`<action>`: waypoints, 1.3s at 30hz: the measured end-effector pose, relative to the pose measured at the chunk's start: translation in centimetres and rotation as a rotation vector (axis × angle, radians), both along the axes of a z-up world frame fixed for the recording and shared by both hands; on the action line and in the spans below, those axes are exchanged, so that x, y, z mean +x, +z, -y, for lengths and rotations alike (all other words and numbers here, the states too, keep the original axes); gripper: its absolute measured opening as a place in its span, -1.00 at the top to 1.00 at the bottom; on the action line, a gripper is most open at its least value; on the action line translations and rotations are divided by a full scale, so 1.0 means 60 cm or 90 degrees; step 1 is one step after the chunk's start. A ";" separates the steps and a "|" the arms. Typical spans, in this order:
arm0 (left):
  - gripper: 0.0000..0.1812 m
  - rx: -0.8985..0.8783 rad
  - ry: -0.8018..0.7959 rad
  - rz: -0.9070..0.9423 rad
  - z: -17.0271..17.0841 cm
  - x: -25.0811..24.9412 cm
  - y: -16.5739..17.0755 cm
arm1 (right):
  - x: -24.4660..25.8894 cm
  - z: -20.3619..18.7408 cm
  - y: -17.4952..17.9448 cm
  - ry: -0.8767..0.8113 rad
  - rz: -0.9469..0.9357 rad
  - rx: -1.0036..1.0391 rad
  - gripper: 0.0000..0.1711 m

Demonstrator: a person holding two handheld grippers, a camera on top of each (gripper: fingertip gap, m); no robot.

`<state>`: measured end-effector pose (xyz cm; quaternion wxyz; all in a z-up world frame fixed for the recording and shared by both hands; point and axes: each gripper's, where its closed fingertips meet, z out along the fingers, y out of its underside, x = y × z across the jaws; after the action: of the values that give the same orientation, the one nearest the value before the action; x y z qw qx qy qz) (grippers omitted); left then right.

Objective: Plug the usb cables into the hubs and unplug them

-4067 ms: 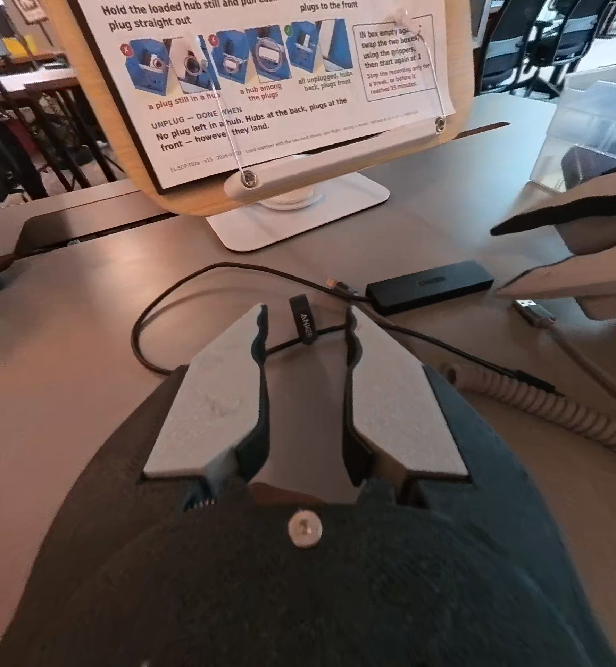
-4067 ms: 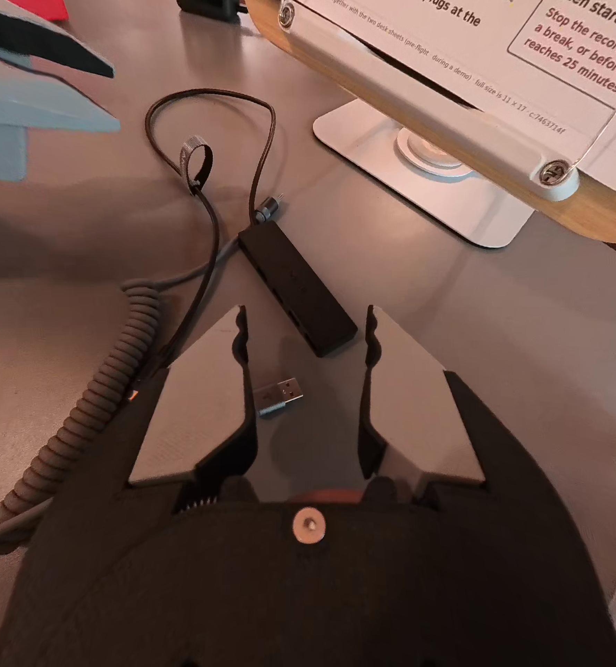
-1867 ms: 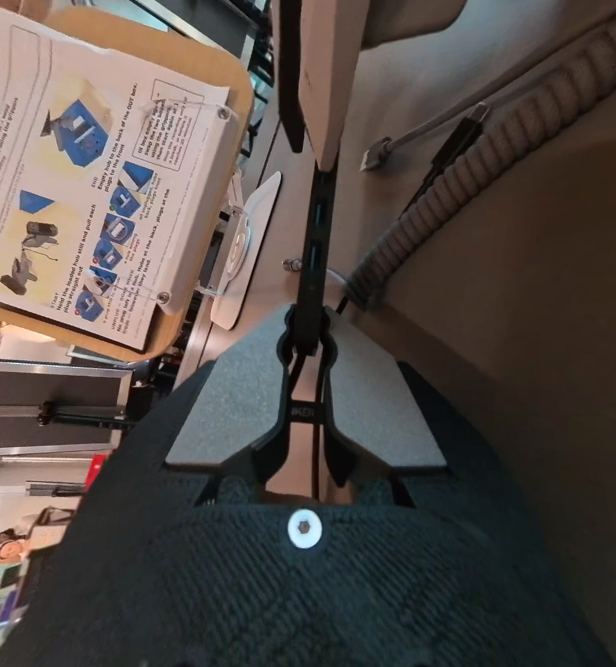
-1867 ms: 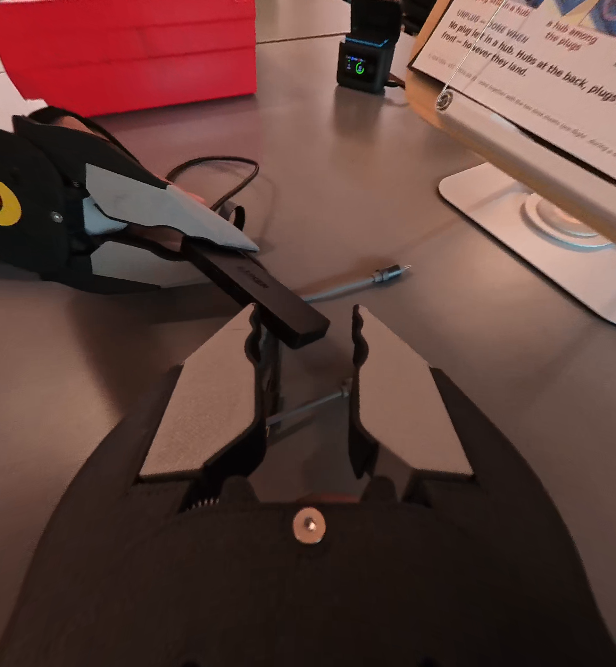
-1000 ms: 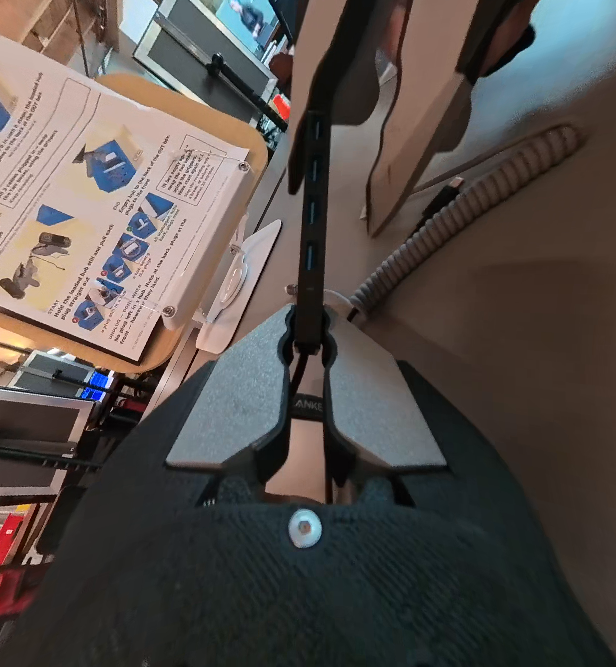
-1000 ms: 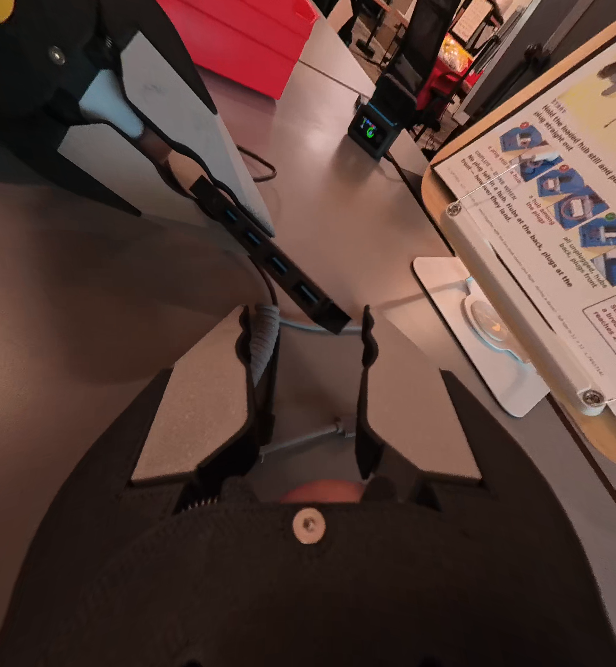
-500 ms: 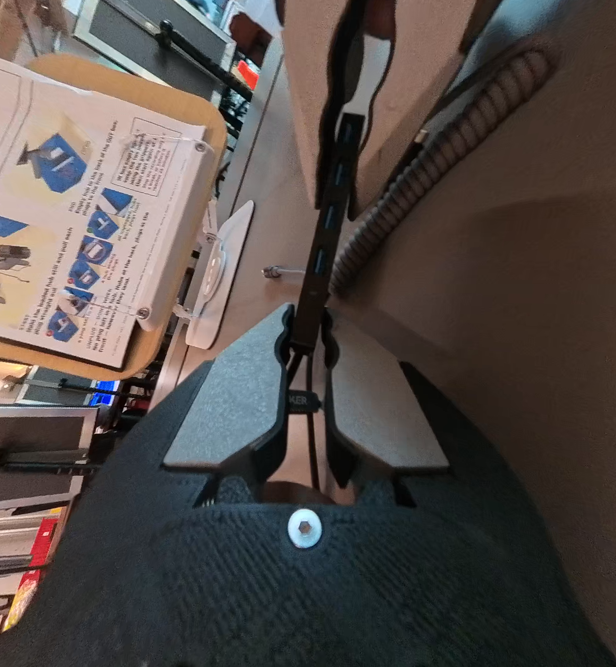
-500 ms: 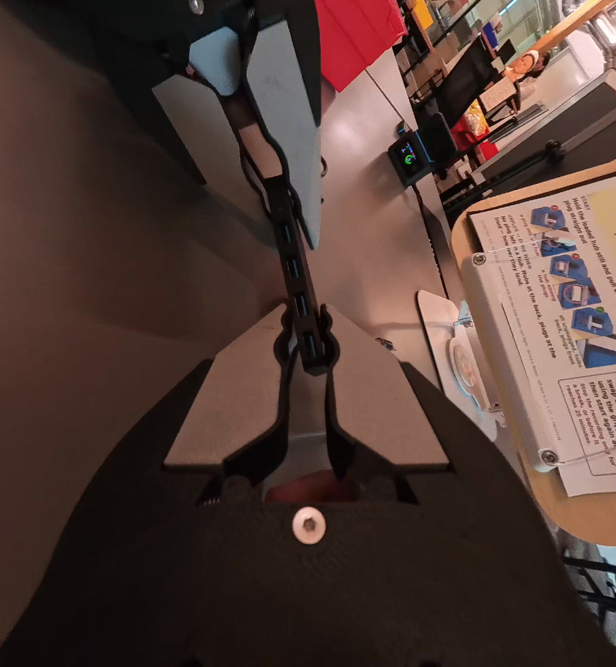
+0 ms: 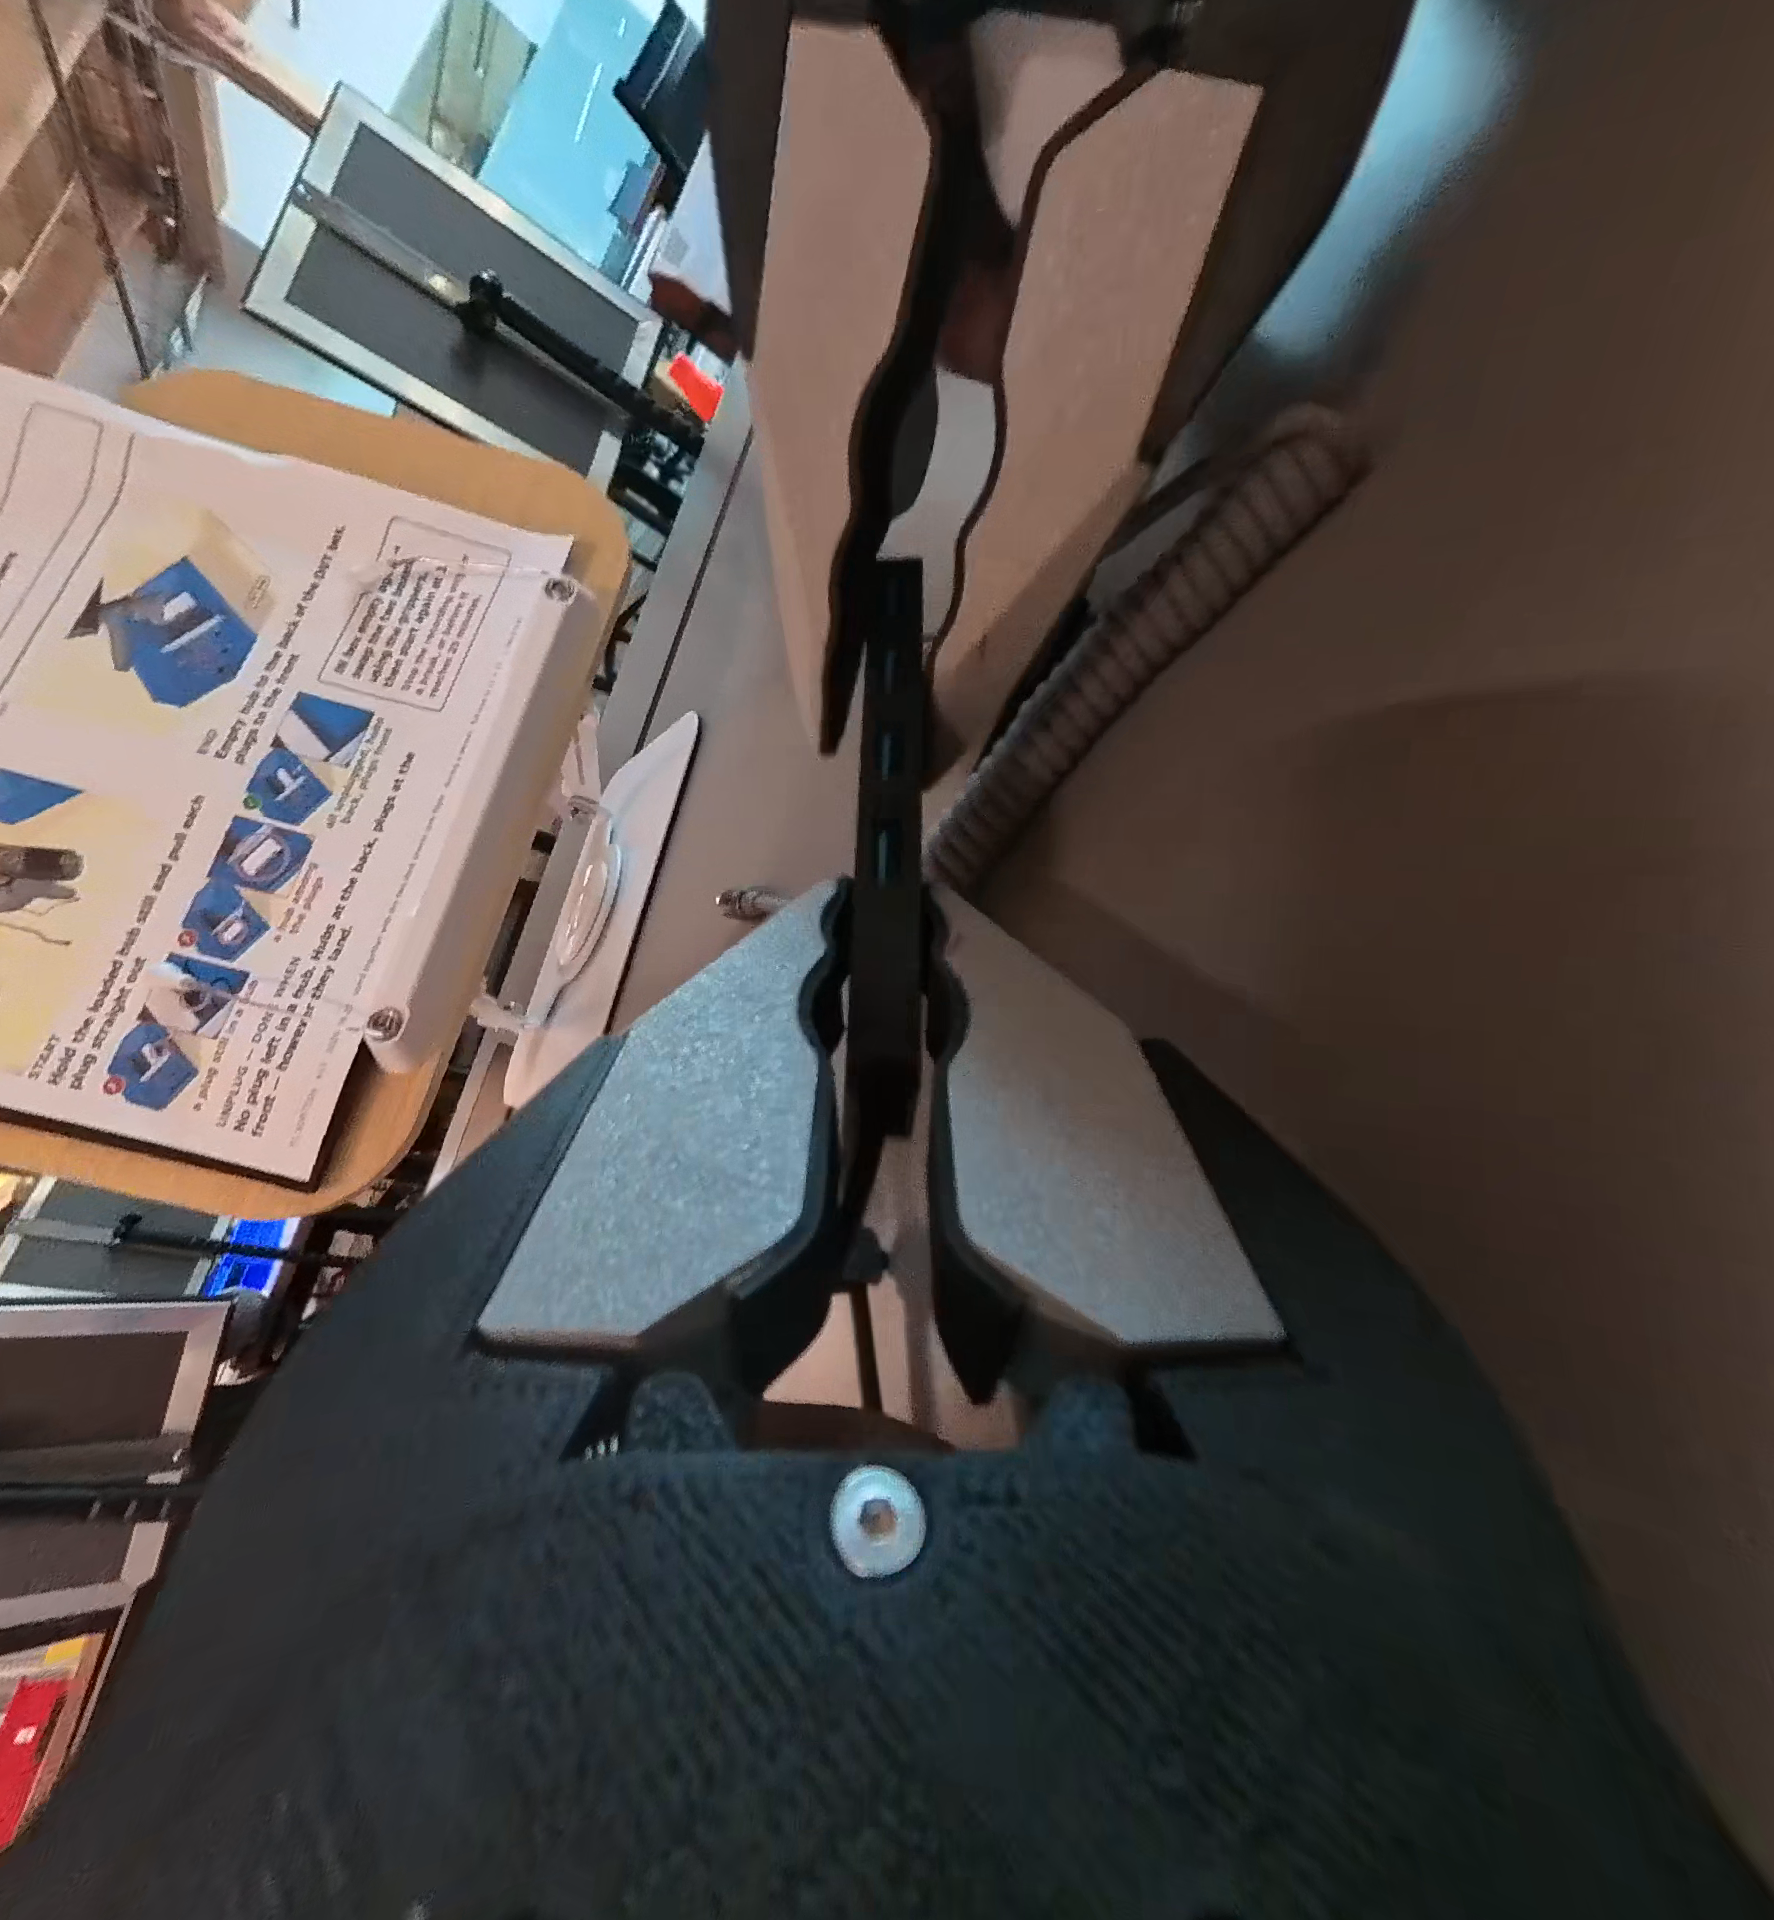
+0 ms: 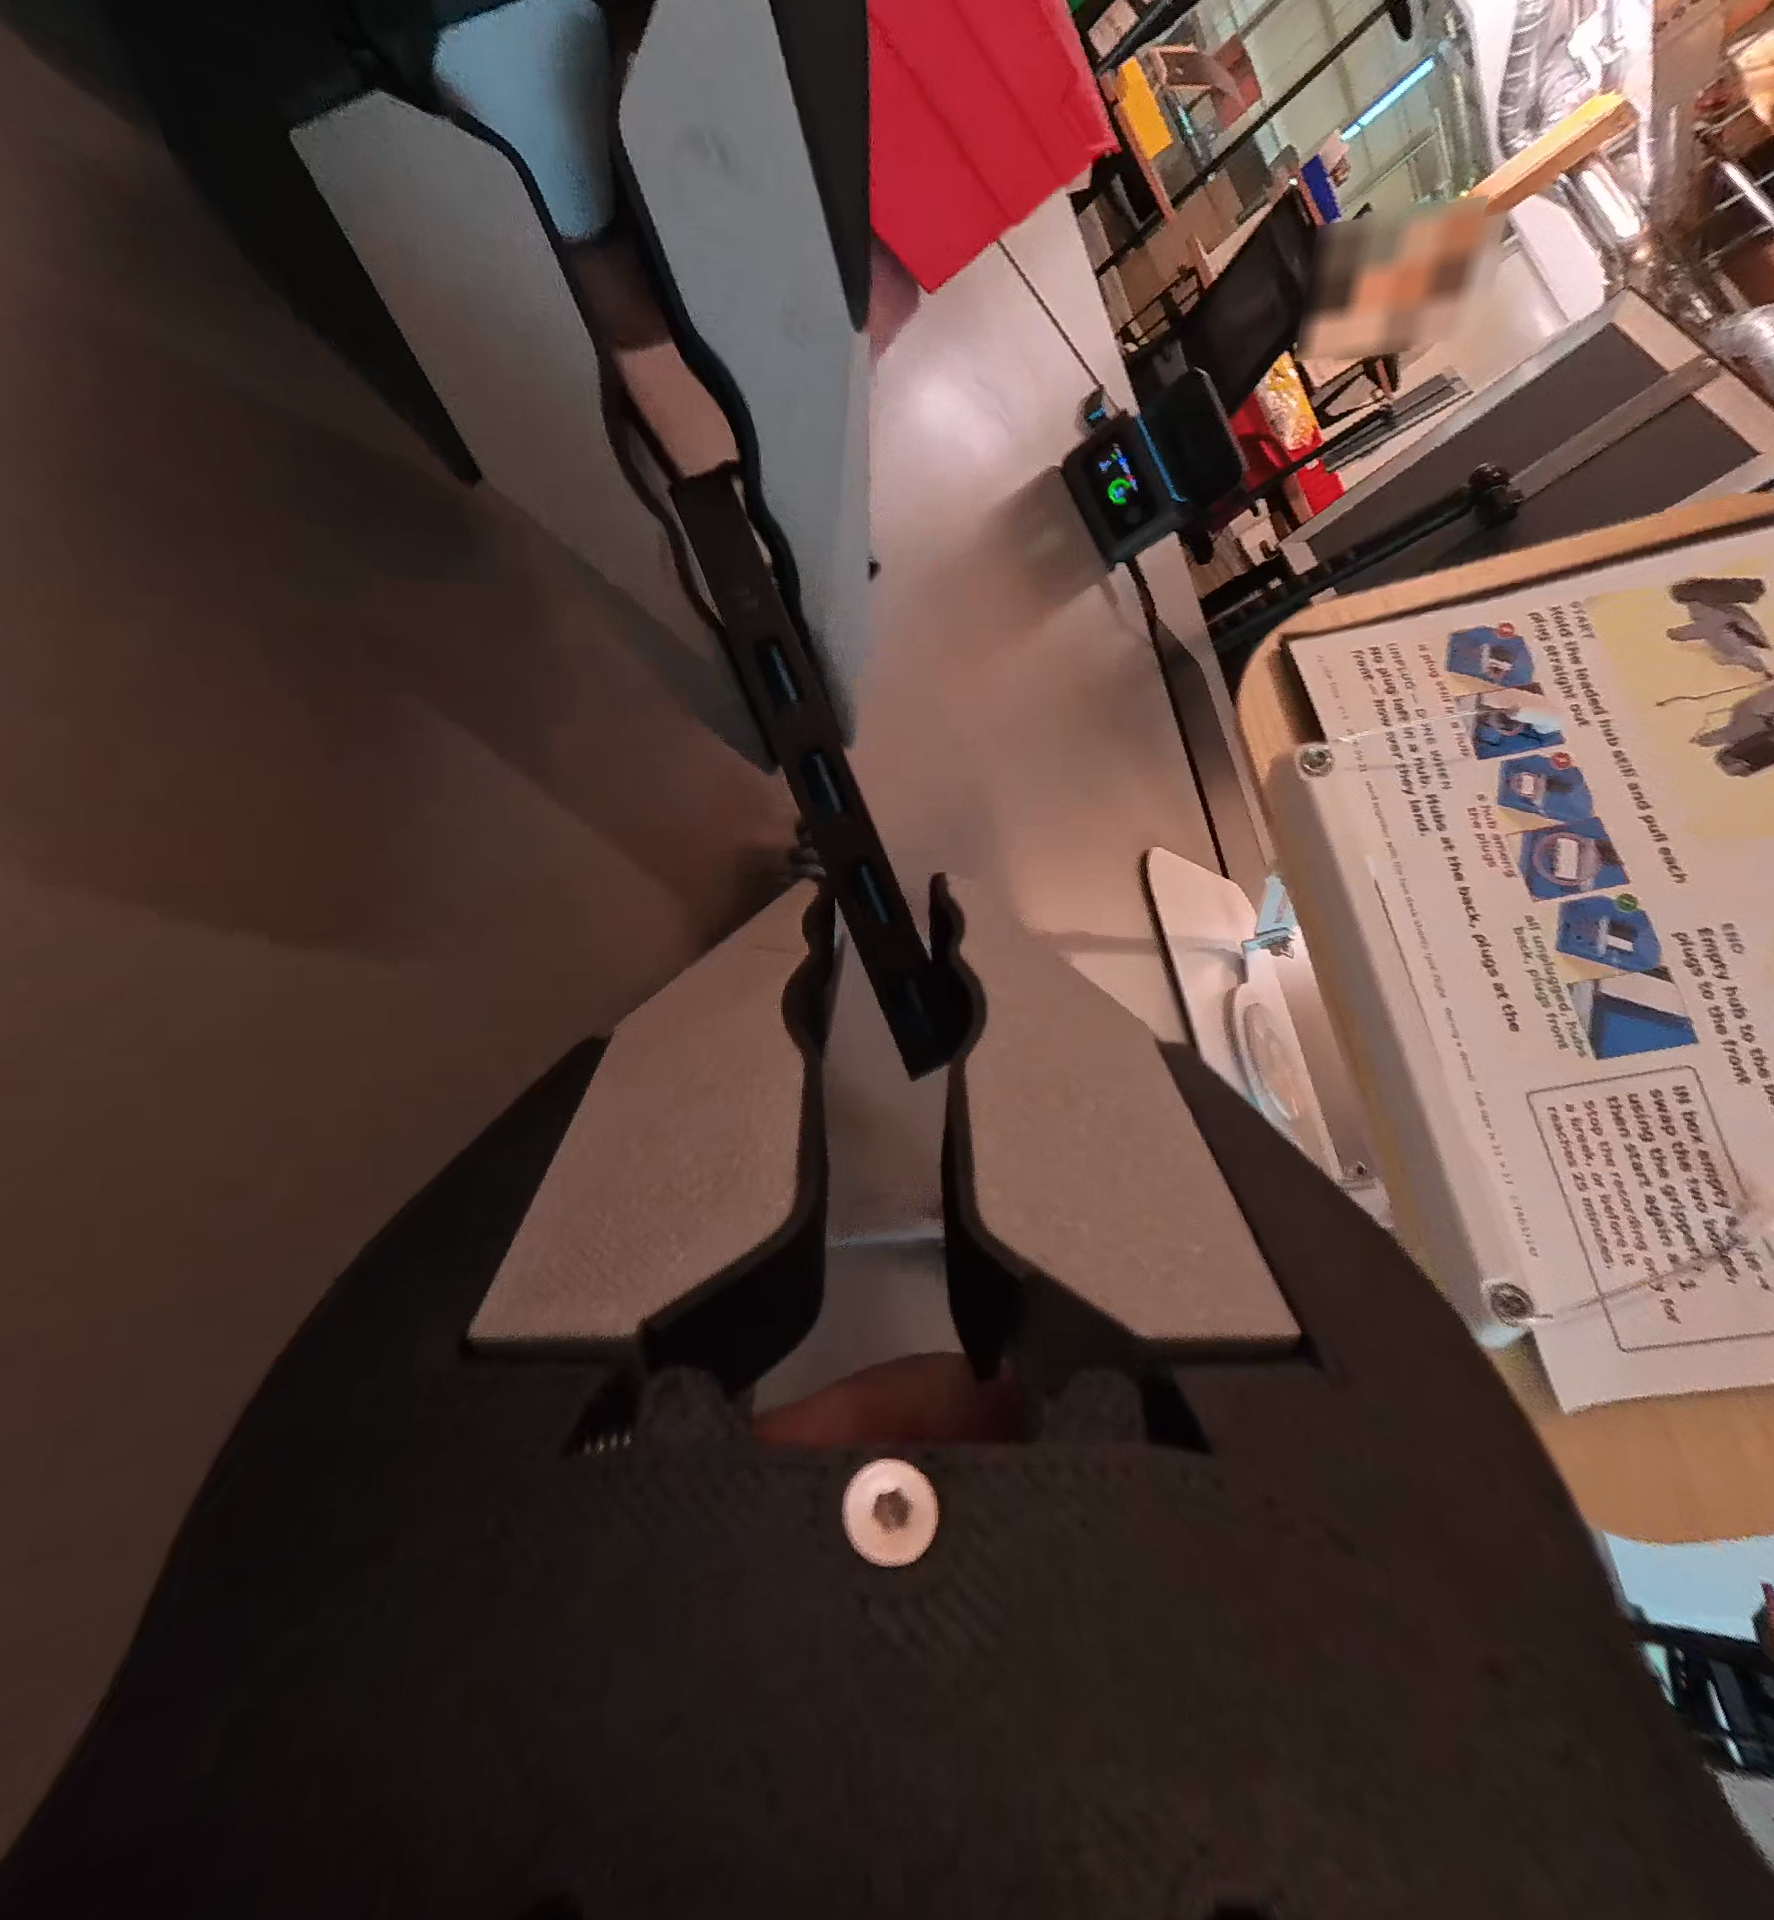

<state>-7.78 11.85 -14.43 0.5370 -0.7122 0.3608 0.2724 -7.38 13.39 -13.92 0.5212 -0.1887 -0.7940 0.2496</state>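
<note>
A slim black USB hub (image 9: 888, 748) with blue ports is lifted off the grey table (image 9: 1485, 1039). My left gripper (image 9: 883, 904) is shut on its cable end, and the hub reaches back past the fingertips. My right gripper (image 10: 878, 899) faces it. Its jaws stand slightly apart around the hub's far end (image 10: 914, 997), which leans on the right finger. Each gripper shows in the other's view: the right (image 9: 891, 696), the left (image 10: 800, 738). A beige coiled cable (image 9: 1122, 665) lies on the table behind the hub. A small metal plug (image 9: 748, 899) lies beside it.
An instruction sheet on a wooden board (image 9: 239, 831) stands on a white base (image 9: 644, 831) at the table's back; it also shows in the right wrist view (image 10: 1589, 935). A red box (image 10: 966, 125) and a small black device with a lit screen (image 10: 1122, 499) stand farther off. My left and right fingertips are right by each other.
The hub went from lying on the table to held in my left gripper. My right gripper closed on its far end, then loosened. The hub now sits deeper between the left fingers.
</note>
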 end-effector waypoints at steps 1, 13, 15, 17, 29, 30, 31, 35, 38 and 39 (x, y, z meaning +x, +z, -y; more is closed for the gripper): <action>0.90 0.004 -0.006 0.002 -0.001 0.006 0.002 | 0.000 0.008 -0.001 0.008 0.000 0.001 0.83; 0.78 0.054 0.059 -0.001 -0.003 -0.030 0.023 | -0.004 -0.001 0.015 -0.014 -0.033 -0.006 0.86; 0.75 0.053 0.062 0.034 -0.001 -0.034 0.026 | -0.004 -0.001 0.017 -0.011 -0.035 -0.021 0.86; 0.74 0.052 0.065 0.045 -0.001 -0.037 0.027 | -0.005 0.000 0.017 -0.008 -0.033 -0.039 0.87; 0.88 0.039 0.034 -0.027 0.008 -0.018 0.026 | -0.006 -0.006 0.025 -0.010 -0.055 -0.055 0.81; 0.89 0.038 0.033 -0.029 0.008 -0.017 0.025 | -0.006 -0.006 0.024 -0.010 -0.055 -0.054 0.81; 0.89 0.039 0.031 -0.032 0.008 -0.016 0.025 | -0.006 -0.007 0.024 -0.011 -0.056 -0.053 0.80; 0.89 0.039 0.033 -0.048 0.008 -0.015 0.029 | -0.010 -0.010 0.024 -0.020 -0.054 -0.072 0.79; 0.89 0.054 0.055 -0.088 0.002 -0.022 0.033 | -0.015 -0.018 0.024 -0.050 -0.037 -0.110 0.77; 0.89 0.062 0.067 -0.098 -0.001 -0.027 0.035 | -0.018 -0.025 0.027 -0.069 -0.035 -0.127 0.75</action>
<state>-9.38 11.89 -12.32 0.5267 -0.6803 0.3493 0.3712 -8.47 14.90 -12.30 0.5343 -0.2756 -0.7392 0.3037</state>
